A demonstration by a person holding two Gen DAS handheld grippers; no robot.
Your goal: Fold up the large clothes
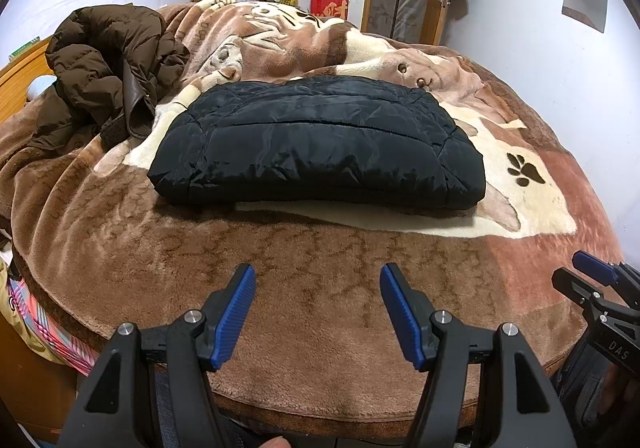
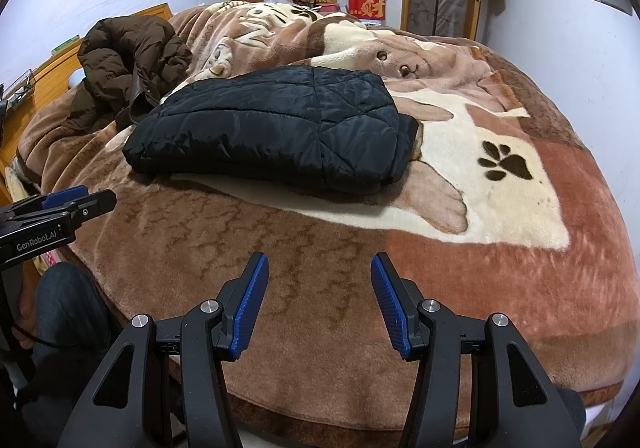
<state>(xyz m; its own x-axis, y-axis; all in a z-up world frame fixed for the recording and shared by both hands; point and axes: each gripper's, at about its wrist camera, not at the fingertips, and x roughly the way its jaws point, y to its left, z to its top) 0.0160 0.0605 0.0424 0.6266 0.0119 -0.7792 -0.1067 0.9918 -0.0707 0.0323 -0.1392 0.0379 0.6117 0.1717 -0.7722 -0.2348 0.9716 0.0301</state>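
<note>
The puffy black quilted jacket (image 1: 316, 140) lies folded flat on the bed's fuzzy brown blanket (image 1: 320, 312), so the left tool (image 1: 318, 312) and right tool (image 2: 319, 304) hang spread and empty, while the crumpled brown puffy coat (image 1: 108, 68) waits nearby.

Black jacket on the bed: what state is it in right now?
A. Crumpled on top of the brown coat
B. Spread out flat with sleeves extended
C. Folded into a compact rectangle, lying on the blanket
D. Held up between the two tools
C: the black jacket lies as a neat folded bundle on the blanket, apart from the crumpled brown coat, and both tools are empty.
</note>
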